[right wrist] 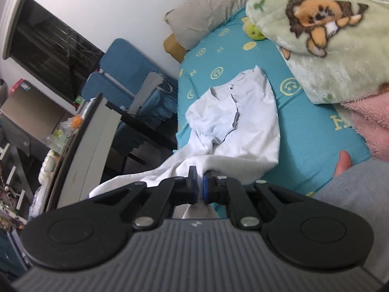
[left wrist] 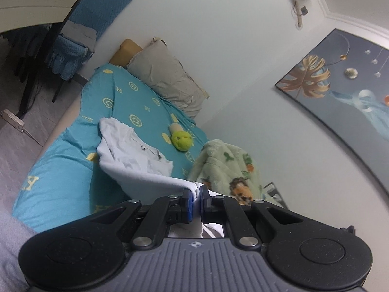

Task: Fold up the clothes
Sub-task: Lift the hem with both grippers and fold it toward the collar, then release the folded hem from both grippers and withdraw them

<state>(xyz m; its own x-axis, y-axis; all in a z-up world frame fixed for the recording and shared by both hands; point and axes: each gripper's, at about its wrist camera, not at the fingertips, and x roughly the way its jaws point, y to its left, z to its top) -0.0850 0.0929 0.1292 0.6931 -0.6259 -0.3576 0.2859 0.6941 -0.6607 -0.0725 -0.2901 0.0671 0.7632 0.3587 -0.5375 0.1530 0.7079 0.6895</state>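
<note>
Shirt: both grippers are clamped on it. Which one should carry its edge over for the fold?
Probably right. The right gripper overlooks the shirt, mostly spread flat before it. The left gripper holds a taut raised edge with the blanket crowding it.

free: bare bed (right wrist: 316, 131) strip between shirt (right wrist: 243, 121) and blanket (right wrist: 316, 56) | blocked: blanket heaped along bed's wall side; pillow (left wrist: 167, 82) at head end; toy (left wrist: 181, 140) near wall edge beyond shirt | side: desk (right wrist: 80, 160) and chair (right wrist: 126, 73) close off bed's open edge
</note>
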